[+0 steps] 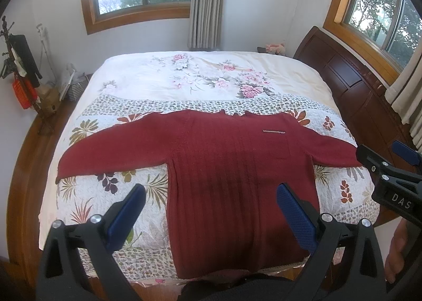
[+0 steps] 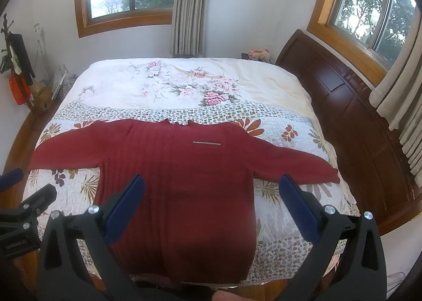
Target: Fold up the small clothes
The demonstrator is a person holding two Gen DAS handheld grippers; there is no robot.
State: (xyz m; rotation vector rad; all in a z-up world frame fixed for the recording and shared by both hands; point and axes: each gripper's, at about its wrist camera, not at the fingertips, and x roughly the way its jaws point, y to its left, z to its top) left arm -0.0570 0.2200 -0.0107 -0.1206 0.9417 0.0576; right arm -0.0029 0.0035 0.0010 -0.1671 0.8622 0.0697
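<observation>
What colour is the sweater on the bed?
Dark red sweater, ribbed down the front; the right wrist view shows it best.

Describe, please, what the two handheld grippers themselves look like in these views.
Both the left gripper and the right gripper have black plastic frames with silver bolts and two blue textured pads. The right one bears white "DAS" lettering. No cables or sleeves show.

In the left wrist view, the white letters "DAS" stand on the black body of the right gripper [image 1: 387, 166] at the frame's right edge. In the right wrist view, a small pale label sits on the left gripper [image 2: 26, 192], too blurred to read.
</observation>
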